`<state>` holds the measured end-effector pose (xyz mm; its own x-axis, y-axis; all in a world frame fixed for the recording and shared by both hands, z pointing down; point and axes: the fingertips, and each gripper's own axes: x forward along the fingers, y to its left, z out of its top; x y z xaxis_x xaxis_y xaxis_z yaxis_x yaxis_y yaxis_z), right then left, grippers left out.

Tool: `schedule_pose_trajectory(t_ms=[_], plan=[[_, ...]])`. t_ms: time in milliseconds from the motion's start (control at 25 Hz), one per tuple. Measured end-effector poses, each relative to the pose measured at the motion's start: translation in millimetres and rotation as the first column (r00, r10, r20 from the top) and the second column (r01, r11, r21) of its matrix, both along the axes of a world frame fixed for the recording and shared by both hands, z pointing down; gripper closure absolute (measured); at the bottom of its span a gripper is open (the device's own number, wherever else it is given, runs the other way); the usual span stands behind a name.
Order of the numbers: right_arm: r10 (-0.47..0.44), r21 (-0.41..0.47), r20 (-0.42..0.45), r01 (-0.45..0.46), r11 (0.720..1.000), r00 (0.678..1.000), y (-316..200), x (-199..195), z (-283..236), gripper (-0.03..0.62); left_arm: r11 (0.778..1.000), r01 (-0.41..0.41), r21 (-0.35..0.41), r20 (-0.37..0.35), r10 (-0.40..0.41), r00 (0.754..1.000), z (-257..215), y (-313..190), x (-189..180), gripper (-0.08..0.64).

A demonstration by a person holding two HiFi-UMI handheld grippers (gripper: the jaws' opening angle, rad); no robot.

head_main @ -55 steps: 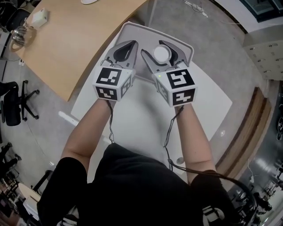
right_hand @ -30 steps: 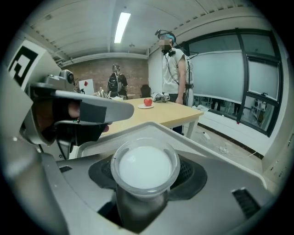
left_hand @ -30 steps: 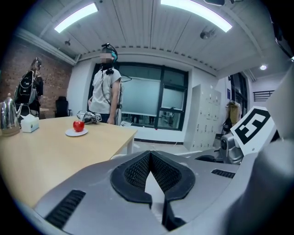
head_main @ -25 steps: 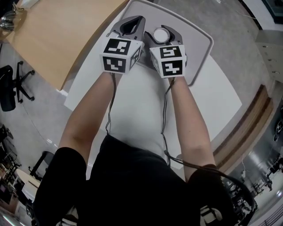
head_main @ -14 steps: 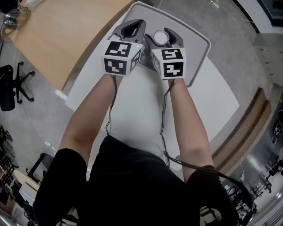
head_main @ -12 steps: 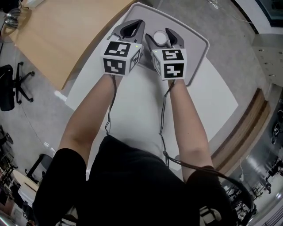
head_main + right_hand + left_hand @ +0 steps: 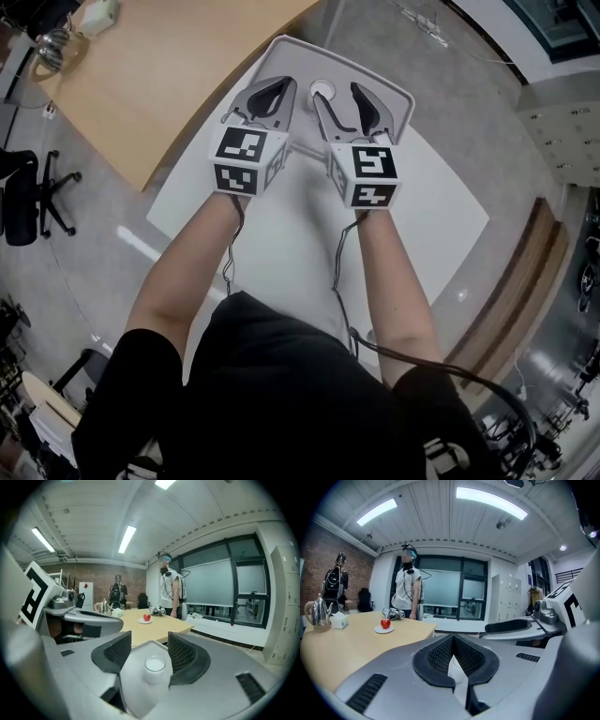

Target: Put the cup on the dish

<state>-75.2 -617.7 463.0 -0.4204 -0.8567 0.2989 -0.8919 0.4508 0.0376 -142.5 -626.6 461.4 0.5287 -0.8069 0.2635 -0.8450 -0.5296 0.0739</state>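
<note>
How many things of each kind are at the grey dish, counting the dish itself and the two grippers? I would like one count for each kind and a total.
Grippers: 2 (left gripper, shut; right gripper, open)
Cups: 1 (cup, standing on the dish)
Dishes: 1 (dish)
Total: 4

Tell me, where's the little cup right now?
In the right gripper view, the cup stands on the dish, between the right gripper's open fingers.

Bright, even light from ceiling strips (image 7: 490, 501) at twelve o'clock in the gripper views; soft shadows, strong fisheye bending, black vignette at every corner, foreground slightly blurred
</note>
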Motion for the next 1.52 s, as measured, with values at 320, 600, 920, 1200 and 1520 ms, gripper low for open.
schedule_pose_trajectory(t_ms=[320, 600, 920, 1200, 1520], plan=[[0.059, 0.132, 0.072, -0.068, 0.989, 0.996, 93.1, 24.4, -90.7, 0.565, 0.996, 0.038, 0.076, -0.051, -0.034, 0.998, -71.7, 100.8, 17.2, 0.552], [0.042, 0.196, 0.105, -0.062, 0.979, 0.994, 188.9, 39.4, -159.3, 0.578, 0.987, 0.038, 0.158, -0.064, -0.028, 0.998, -139.9, 191.4, 41.5, 0.552], [0.012, 0.26, 0.155, -0.053, 0.964, 0.988, 284.4, 68.1, -211.9, 0.578, 0.971, 0.047, 0.233, -0.111, -0.022, 0.994, -202.3, 296.0, 60.3, 0.552], [-0.003, 0.23, 0.197, -0.043, 0.972, 0.98, 360.0, 88.4, -216.4, 0.58, 0.973, 0.004, 0.232, -0.089, 0.017, 0.996, -208.7, 370.8, 76.0, 0.552], [-0.039, 0.252, 0.176, -0.007, 0.968, 0.984, 424.6, 84.8, -222.5, 0.58, 0.976, -0.034, 0.216, -0.071, 0.05, 0.996, -200.3, 426.3, 98.0, 0.552]])
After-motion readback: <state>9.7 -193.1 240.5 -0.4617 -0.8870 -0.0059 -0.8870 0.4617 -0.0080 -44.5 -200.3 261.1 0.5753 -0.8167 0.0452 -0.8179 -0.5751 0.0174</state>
